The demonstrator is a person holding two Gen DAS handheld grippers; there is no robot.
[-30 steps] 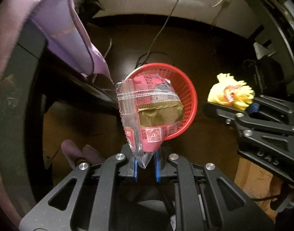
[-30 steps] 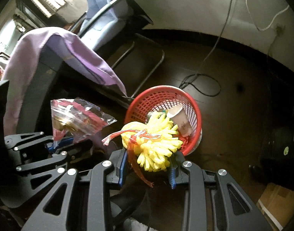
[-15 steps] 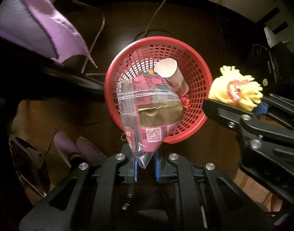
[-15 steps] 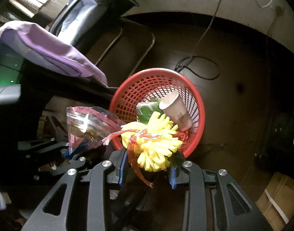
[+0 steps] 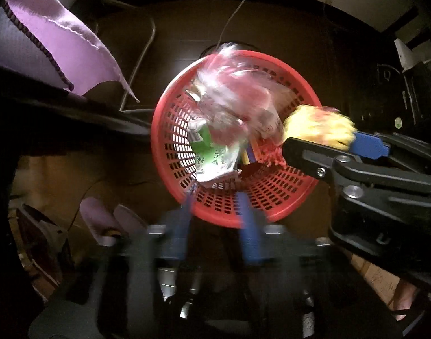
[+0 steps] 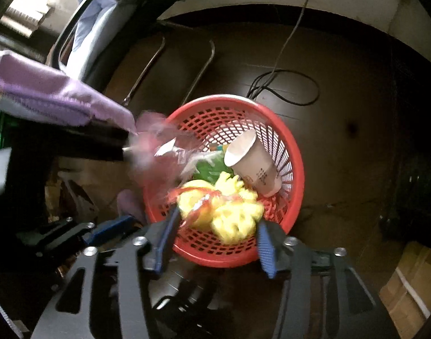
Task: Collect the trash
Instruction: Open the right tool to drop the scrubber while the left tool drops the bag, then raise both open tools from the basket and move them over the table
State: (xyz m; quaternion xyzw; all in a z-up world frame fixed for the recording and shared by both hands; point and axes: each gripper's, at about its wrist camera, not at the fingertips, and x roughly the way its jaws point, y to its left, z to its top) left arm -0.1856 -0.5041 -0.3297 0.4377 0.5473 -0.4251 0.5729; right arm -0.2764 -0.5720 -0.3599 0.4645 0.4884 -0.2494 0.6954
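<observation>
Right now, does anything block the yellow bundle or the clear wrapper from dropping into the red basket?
Nothing visible does. The yellow bundle and clear wrapper are above the open red basket, which holds a paper cup.

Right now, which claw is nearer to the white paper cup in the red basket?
Right. The right claw hangs above the basket rim just below the cup; the left claw sits across the basket.

Around you: purple cloth draped over a dark edge at left; metal chair frame on the dark floor; black cable coiled beyond; cardboard box at lower right.
</observation>
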